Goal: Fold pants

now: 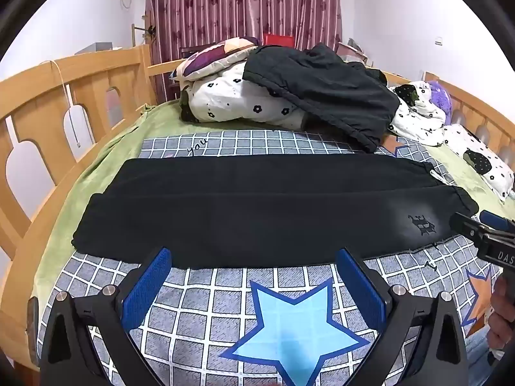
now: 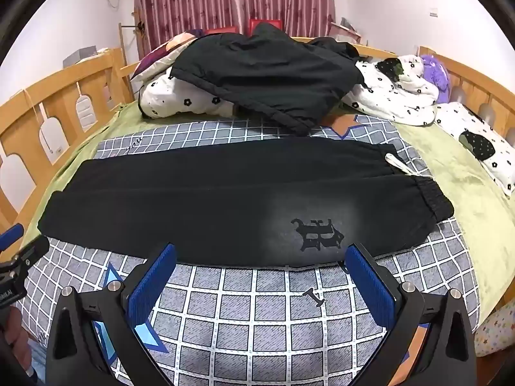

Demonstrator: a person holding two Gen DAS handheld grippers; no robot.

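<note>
1. Two grippers over a bed, both spread wide with nothing between the blue pads.
2. Left gripper [image 1: 252, 260] tilted down toward the near edge of the black pants [image 1: 257, 206], fingertips just short of the fabric at 6 o'clock of it; pads released, grasping nothing.
3. Right gripper [image 2: 260, 257] likewise released, tips right at the near hem of the pants [image 2: 225, 199], straddling the stretch just below the printed emblem [image 2: 317, 234]; whether the tips touch the cloth cannot be told.
4. Pants laid flat and lengthwise across the checked blanket [image 1: 206, 315], already doubled leg on leg, elastic waistband [image 2: 431, 199] at 3 o'clock with a white drawstring [image 2: 400, 165] poking out, leg ends at 9 o'clock.
5. Pale blue star [image 1: 293, 325] printed on the blanket at 6 o'clock, between the left fingers.
6. Heaped at 12 o'clock: a flowered white quilt [image 1: 238, 103] with a second dark garment [image 1: 325, 90] draped over it.
7. Green sheet [image 2: 450, 173] showing beyond the blanket at 3 o'clock; wooden bed rail [image 1: 48, 103] at 9 o'clock; striped red curtain [image 1: 241, 3] behind at 12 o'clock.
8. Right gripper also seen from the left wrist view at 3 o'clock, a hand [image 1: 502, 315] under it.
</note>
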